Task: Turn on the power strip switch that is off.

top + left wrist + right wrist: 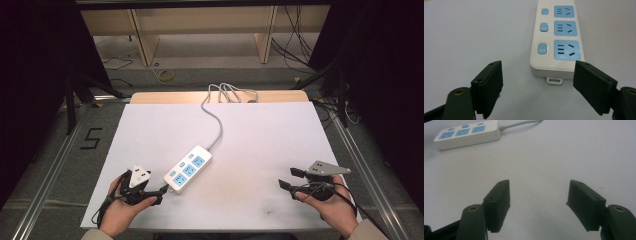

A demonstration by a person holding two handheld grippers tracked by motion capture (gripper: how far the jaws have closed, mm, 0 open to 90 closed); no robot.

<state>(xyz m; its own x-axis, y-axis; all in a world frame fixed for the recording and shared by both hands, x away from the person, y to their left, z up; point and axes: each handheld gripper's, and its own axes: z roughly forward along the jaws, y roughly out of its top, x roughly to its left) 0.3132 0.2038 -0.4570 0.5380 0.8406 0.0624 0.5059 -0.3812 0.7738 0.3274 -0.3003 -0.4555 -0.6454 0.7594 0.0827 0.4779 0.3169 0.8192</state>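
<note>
Power strip [188, 169], lying slantwise on the white table [260, 150] just ahead of the gaping, empty left gripper [537, 82], could be shoved aside or skewed if only its near end were caught, while the right gripper [291, 178] is held spread, well apart.

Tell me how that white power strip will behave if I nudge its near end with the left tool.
The power strip lies flat and looks rigid, so it should slide, not tip or roll. Its smooth shell on the smooth white table may skid easily. The cable at its far end is floppy and will likely drag, making the strip pivot. The left tool stands open just short of it.
</note>
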